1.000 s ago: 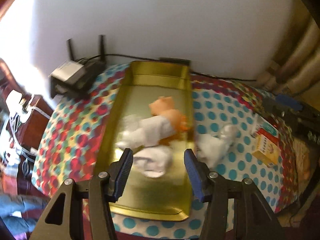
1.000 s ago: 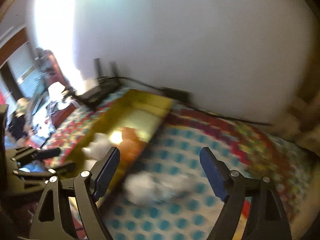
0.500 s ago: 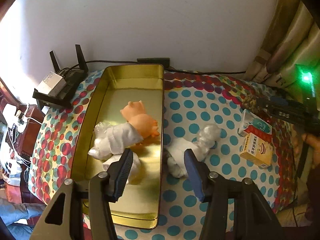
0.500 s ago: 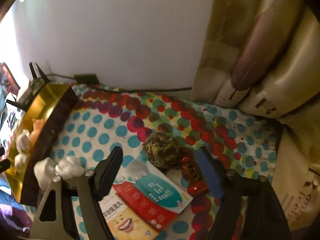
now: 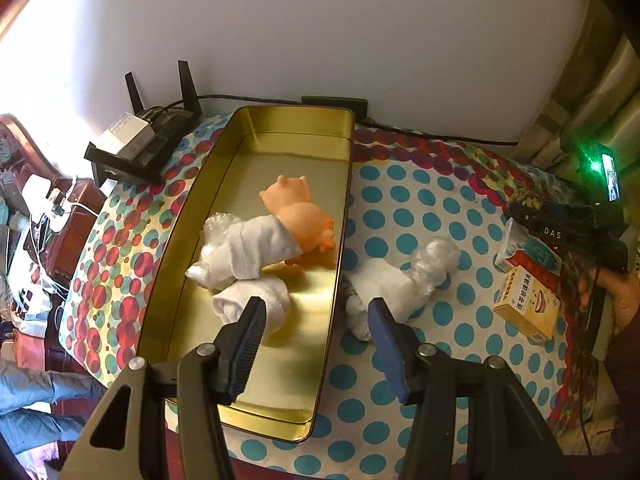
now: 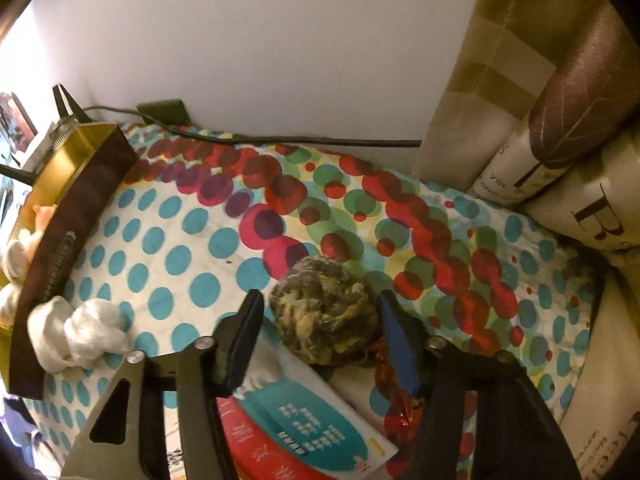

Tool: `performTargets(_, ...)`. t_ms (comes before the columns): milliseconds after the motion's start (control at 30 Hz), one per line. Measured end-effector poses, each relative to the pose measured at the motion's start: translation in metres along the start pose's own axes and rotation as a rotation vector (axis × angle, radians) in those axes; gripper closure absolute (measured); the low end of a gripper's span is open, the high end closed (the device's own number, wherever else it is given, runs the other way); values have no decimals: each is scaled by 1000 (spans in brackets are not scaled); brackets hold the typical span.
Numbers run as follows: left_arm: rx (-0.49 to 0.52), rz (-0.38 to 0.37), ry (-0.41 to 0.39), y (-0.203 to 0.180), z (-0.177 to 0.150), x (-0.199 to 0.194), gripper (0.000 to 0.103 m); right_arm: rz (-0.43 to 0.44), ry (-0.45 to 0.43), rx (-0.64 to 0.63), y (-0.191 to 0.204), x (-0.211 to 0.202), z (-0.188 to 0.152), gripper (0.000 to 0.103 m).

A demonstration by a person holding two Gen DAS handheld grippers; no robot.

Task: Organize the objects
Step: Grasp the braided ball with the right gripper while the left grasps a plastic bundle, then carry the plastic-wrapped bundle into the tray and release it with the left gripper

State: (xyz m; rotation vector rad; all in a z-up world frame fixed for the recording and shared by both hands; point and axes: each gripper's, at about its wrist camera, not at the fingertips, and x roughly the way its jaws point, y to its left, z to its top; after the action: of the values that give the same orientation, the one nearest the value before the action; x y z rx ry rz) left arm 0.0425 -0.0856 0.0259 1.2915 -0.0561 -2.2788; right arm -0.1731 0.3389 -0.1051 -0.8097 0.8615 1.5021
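The right gripper (image 6: pixel 320 332) is closing its fingers around a mottled yarn ball (image 6: pixel 325 314) lying on the dotted tabletop (image 6: pixel 192 248), not yet pinching it. The left gripper (image 5: pixel 316 338) is hovering, fingers spread and empty, over the gold tray's (image 5: pixel 236 168) right wall, where an orange doll (image 5: pixel 298 216) is lying inside.

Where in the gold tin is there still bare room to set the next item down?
The gold tin has bare floor at its far end, beyond the orange pig toy, and at its near end, below the rolled white sock. The middle is crowded with the pig and white bundles.
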Motion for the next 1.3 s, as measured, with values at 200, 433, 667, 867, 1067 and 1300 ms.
performTargets(200,11,-88,-3,-13,9,8,49,15,-31,-6,-2,-4,-1,52)
performTargets(433,102,-264,20,-45,29,29,48,-17,-130,84,-8,-40,5,52)
performTargets(667,283,-312,89,-83,42,66,48,0,-196,135,-12,-81,-7,52)
performTargets(867,344,-290,154,-97,43,94,48,1,-219,179,-14,-96,-19,52)
performTargets(1067,378,-266,185,-103,38,107,48,-3,-230,230,-19,-105,-29,52)
performTargets(1300,363,-258,195,-100,38,115,48,-13,-228,265,-22,-106,-34,52)
